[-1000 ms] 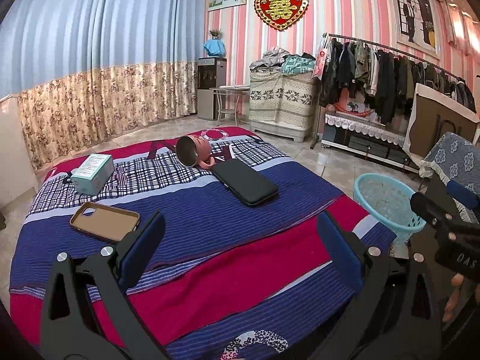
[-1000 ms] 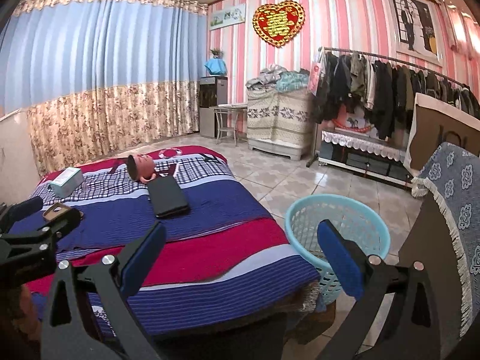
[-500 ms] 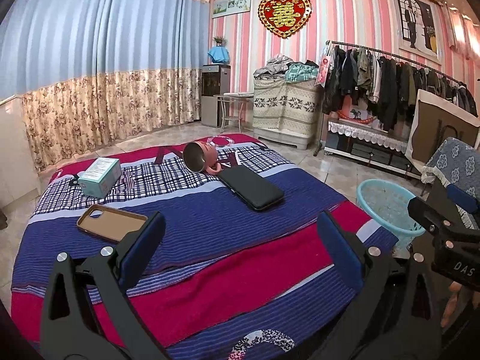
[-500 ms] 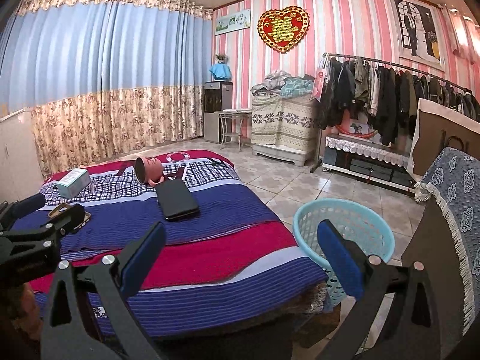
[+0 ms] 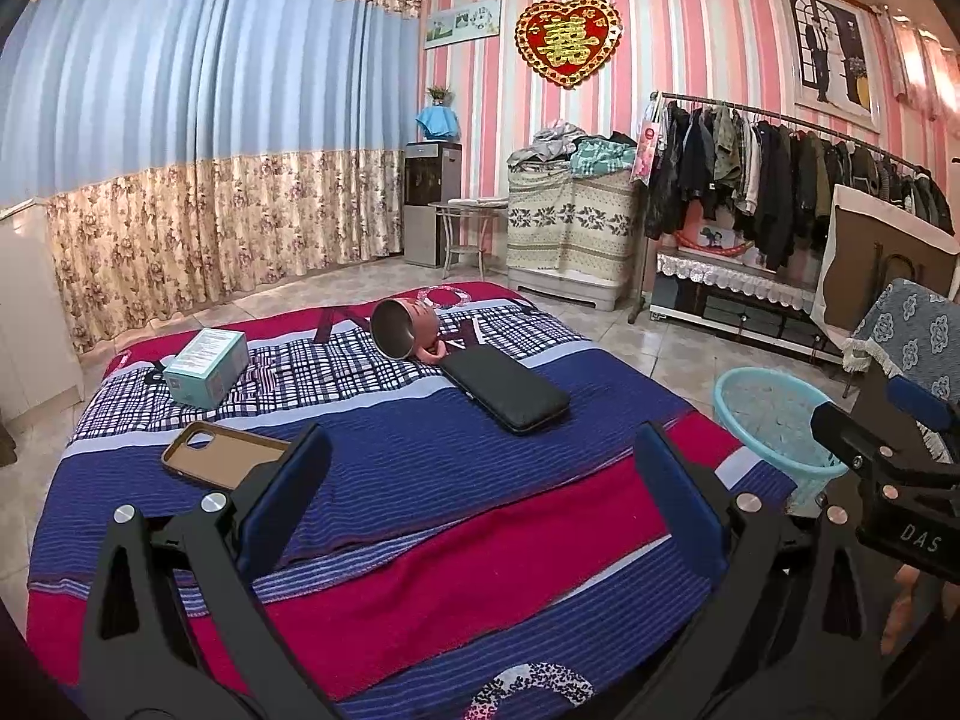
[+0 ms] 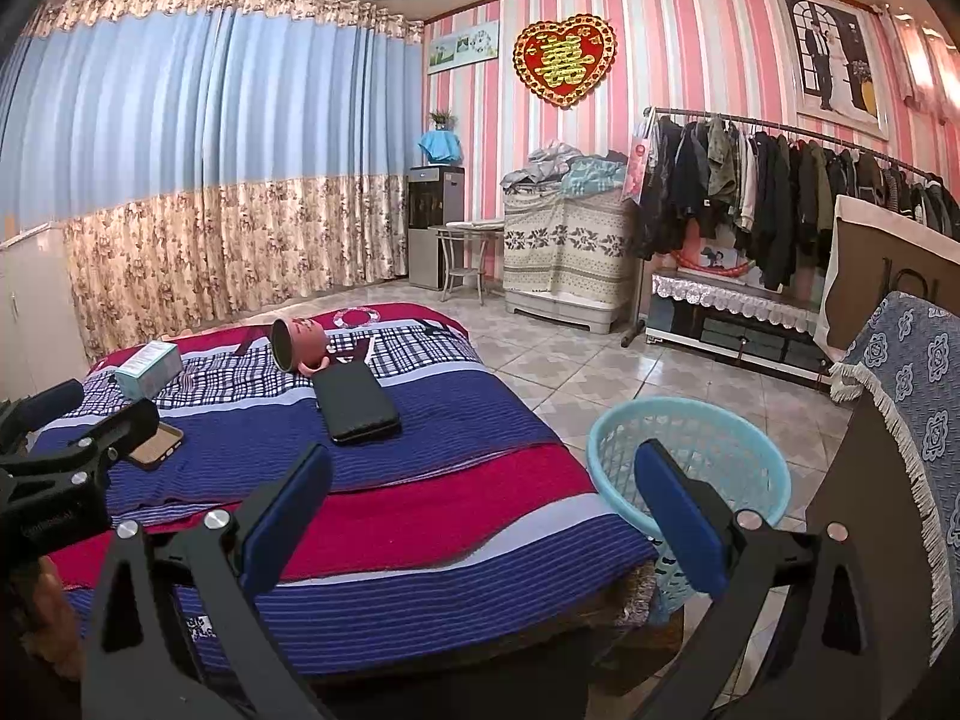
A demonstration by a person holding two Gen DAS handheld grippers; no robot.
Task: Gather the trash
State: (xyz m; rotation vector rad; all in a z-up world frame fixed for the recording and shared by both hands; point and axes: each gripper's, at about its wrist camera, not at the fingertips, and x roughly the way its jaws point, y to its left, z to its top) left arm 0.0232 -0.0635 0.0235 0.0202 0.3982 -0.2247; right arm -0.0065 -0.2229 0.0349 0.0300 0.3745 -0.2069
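On the striped blanket of a low table (image 5: 420, 540) lie a teal and white box (image 5: 207, 366), a brown phone case (image 5: 225, 462), a pink mug on its side (image 5: 402, 330) and a black flat case (image 5: 504, 387). A light blue mesh basket (image 6: 690, 468) stands on the floor at the table's right. My left gripper (image 5: 480, 492) is open and empty above the table's near part. My right gripper (image 6: 480, 504) is open and empty over the table's right edge, next to the basket. The box (image 6: 150, 367), mug (image 6: 297, 343) and black case (image 6: 355, 402) also show in the right wrist view.
A chair with a blue patterned cover (image 6: 912, 420) stands close on the right. A clothes rack (image 6: 780, 180), a covered cabinet (image 6: 564, 252) and a small table (image 6: 468, 252) line the far wall. Tiled floor (image 6: 600, 360) lies between.
Both grippers have risen and pulled back a little, so the table and basket sit lower and farther in view. Both stay open and empty.
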